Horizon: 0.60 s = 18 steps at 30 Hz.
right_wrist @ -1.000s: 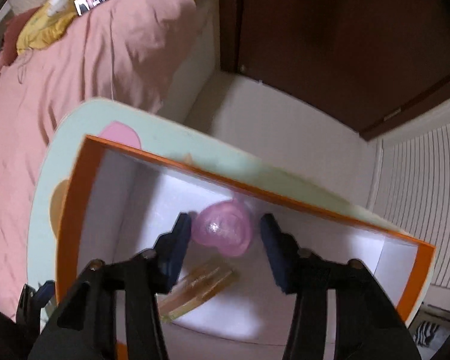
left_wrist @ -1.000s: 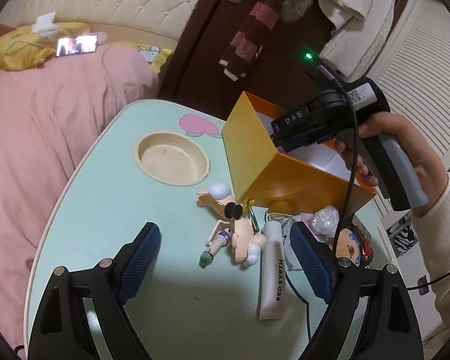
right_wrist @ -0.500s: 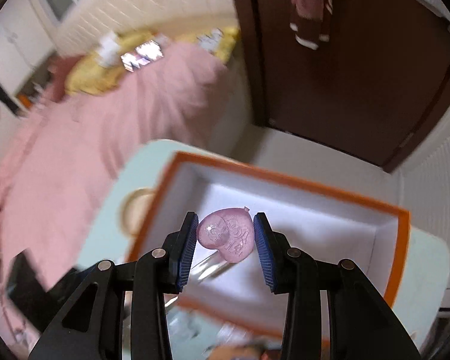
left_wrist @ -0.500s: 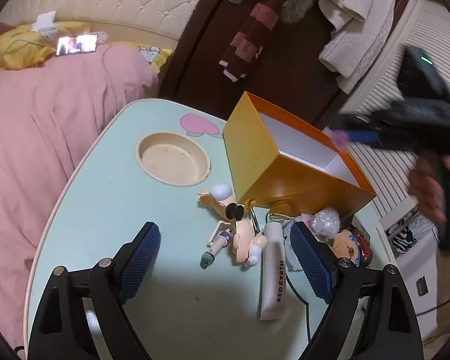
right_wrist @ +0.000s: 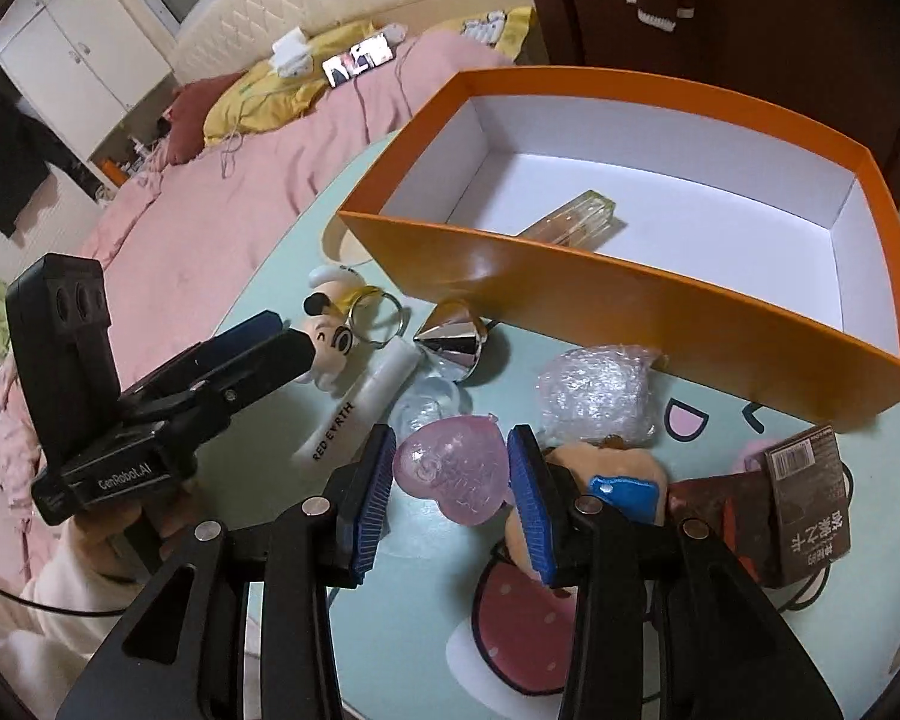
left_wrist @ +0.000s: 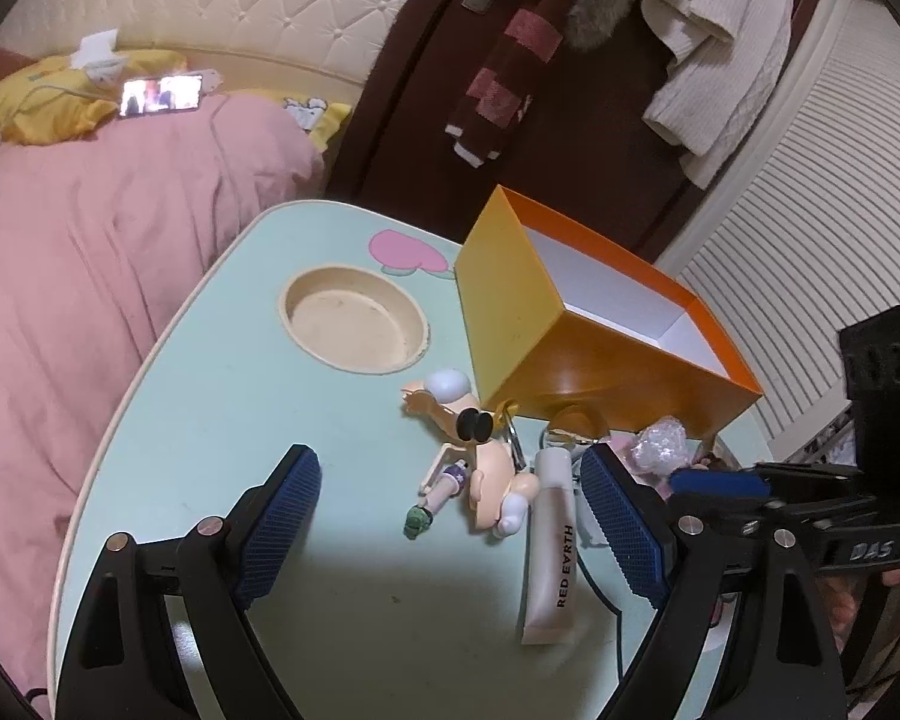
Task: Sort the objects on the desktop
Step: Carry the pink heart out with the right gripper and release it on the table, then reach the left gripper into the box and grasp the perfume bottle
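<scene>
My right gripper (right_wrist: 451, 445) is shut on a translucent pink heart (right_wrist: 450, 480), held just above the clutter in front of the orange box (right_wrist: 570, 288). A clear yellowish bar (right_wrist: 576, 222) lies inside the box on its white floor. My left gripper (left_wrist: 447, 480) hangs open over the mint table (left_wrist: 210, 420), with a cartoon figure keychain (left_wrist: 492, 468) and a white RED EARTH tube (left_wrist: 552, 546) below its fingers. The left wrist view shows the right gripper (left_wrist: 714, 483) side-on at the right edge.
In front of the box lie a silver cone (right_wrist: 450, 342), a bubble-wrapped lump (right_wrist: 594, 390), a plush bear (right_wrist: 606, 468) and a dark carton (right_wrist: 804, 504). A round recess (left_wrist: 354, 318) is sunk in the table. A pink bed (left_wrist: 90, 240) borders the left.
My right gripper, still shut on the pink heart, has swung from above the box's inside to over the clutter in front of it. The left gripper has stayed where it was.
</scene>
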{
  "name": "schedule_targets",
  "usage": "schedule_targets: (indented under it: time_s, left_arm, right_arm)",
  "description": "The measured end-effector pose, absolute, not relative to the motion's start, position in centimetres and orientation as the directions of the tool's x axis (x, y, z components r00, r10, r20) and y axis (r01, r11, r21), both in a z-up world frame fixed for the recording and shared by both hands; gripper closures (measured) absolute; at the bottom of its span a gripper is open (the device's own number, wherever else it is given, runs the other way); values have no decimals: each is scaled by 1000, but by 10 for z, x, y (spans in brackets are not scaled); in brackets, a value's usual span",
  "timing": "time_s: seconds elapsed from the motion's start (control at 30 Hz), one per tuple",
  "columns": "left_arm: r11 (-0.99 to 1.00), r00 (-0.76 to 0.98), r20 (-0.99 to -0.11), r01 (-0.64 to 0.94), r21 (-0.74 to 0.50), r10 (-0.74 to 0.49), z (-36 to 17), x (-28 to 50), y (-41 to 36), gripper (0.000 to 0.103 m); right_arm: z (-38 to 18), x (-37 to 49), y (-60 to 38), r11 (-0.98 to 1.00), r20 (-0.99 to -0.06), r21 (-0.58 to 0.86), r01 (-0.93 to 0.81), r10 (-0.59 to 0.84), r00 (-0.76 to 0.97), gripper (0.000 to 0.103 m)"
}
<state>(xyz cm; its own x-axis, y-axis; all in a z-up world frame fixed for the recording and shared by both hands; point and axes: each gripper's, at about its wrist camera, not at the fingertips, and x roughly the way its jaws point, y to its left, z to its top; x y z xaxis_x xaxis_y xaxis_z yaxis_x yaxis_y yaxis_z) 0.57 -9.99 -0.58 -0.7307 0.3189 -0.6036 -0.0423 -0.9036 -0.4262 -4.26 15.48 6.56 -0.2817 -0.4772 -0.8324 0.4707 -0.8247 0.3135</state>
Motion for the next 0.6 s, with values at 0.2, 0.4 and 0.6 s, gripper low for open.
schedule_targets:
  time_s: [0.2,0.4,0.6]
  left_arm:
    - [-937,-779,-551,-128,-325,298,37,5,-90,15]
    - [-931,-693,-627,-319,-176,356,96,-47,-48,31]
    - [-914,-481,-841,-403,-39,248,82,-122,18,67]
  right_arm:
    - [83,-28,194,-829,-684,346,440,-544,-486,36]
    - [78,-3,225,-802,-592,415,429,-597,-542,36]
    - [71,-8,237,-775,-555,487,403,-630,-542,36]
